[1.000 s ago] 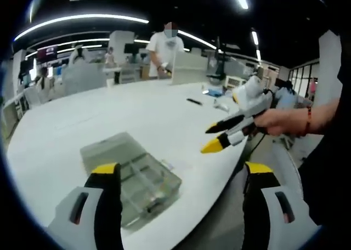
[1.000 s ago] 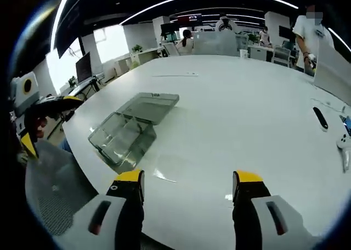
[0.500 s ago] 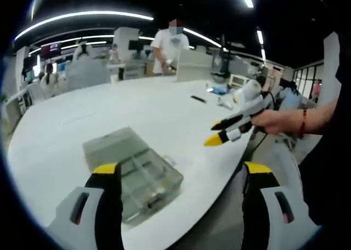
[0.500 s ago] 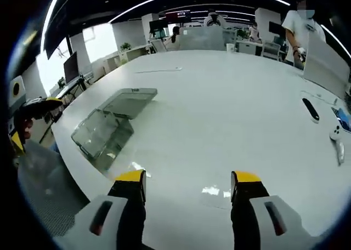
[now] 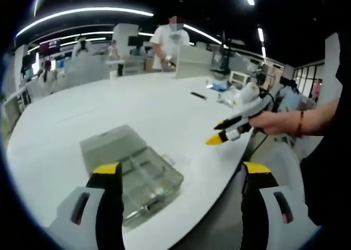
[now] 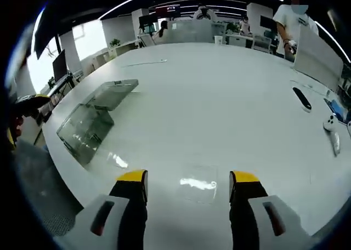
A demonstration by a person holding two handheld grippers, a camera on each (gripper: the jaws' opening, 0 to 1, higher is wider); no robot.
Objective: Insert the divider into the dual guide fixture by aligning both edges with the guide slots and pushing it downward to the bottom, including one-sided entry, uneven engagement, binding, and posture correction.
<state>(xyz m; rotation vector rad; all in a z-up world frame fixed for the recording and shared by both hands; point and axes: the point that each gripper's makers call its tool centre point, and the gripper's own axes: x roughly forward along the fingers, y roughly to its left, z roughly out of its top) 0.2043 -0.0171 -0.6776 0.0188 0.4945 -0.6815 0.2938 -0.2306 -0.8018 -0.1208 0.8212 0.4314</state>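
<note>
Large white worktop (image 6: 219, 102), glossy, curved edge, ceiling lights reflected in it. Clear plastic compartment box (image 5: 131, 170) lies open near the edge, at 7 o'clock in the left gripper view and 9 o'clock in the right gripper view (image 6: 93, 121); lid flat beside the tray. A thin clear sheet (image 6: 198, 183) lies flat at 6 o'clock. Black remote (image 6: 302, 98) and white game controller (image 6: 332, 129) at 3 o'clock, well apart from the box.

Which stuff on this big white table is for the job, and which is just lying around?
For the job:
- clear plastic fixture box, lid open
- left hand-held gripper, open
- right hand-held gripper, open

Just lying about:
- black remote
- white controller
</note>
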